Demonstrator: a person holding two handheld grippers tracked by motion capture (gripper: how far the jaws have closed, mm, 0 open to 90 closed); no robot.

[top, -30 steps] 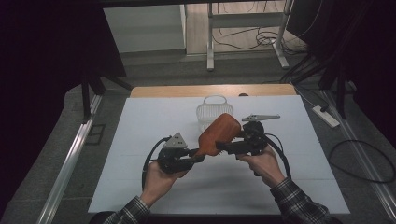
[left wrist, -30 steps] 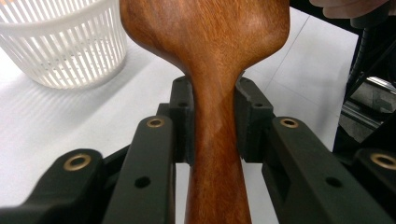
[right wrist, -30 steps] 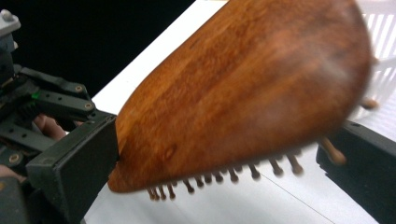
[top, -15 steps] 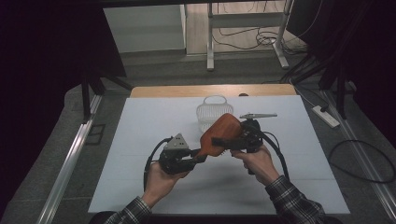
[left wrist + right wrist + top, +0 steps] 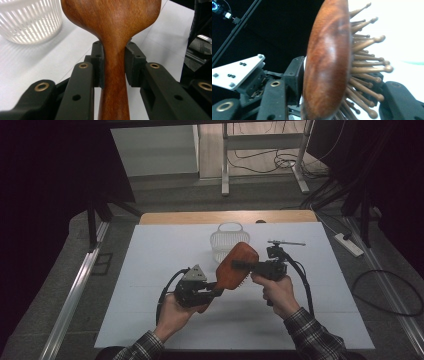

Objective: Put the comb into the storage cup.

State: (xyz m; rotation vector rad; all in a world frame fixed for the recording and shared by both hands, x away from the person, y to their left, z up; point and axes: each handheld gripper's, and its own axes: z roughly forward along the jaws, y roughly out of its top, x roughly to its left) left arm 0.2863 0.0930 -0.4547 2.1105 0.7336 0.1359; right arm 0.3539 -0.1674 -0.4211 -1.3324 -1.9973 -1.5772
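A wooden hairbrush [image 5: 237, 265] with a red-brown back and wooden bristles is held above the white table between both grippers. My left gripper [image 5: 212, 287] is shut on its narrow handle; in the left gripper view the two black pads [image 5: 97, 62] squeeze the hairbrush [image 5: 112, 25] neck from both sides. My right gripper [image 5: 243, 265] comes in from the right and is shut on the head. In the right gripper view one jaw presses the hairbrush [image 5: 327, 62] back and the other sits among the bristle tips [image 5: 372, 70].
A white slatted basket [image 5: 225, 240] stands on the table [image 5: 150, 270] just behind the brush, also seen as the basket [image 5: 30, 20] at upper left. Dark curtains flank the table. Cables trail from both grippers toward the person.
Both hands have shifted only slightly; the brush head has tipped a little up and to the right, with both grippers holding on.
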